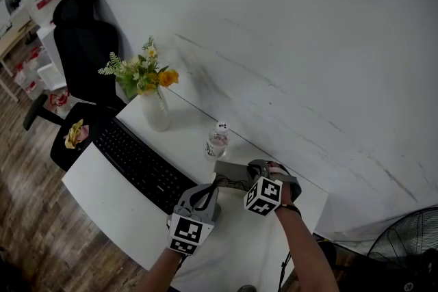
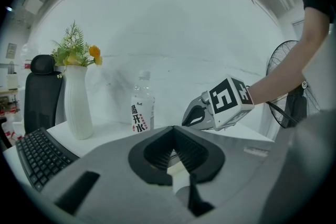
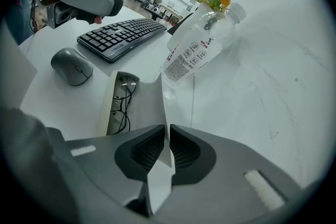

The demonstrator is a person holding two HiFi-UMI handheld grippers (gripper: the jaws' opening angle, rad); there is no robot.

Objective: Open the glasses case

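Note:
The grey glasses case (image 1: 231,175) lies open on the white table (image 1: 109,198) between my two grippers. In the right gripper view its lid (image 3: 150,107) stands up and dark-framed glasses (image 3: 122,105) rest inside the base (image 3: 107,108). My right gripper (image 3: 165,136) is shut on the lid's edge, and in the head view this gripper (image 1: 259,171) sits at the case's right end. My left gripper (image 2: 174,152) is shut on a pale edge of the case; the head view shows that gripper (image 1: 207,192) at the case's near left end.
A water bottle (image 1: 217,140) stands just behind the case. A black keyboard (image 1: 140,164) lies to the left, with a grey mouse (image 3: 72,65) beside it. Further left stand a white vase of flowers (image 1: 155,108) and a black chair (image 1: 81,51). A fan (image 1: 410,243) stands off the table's right end.

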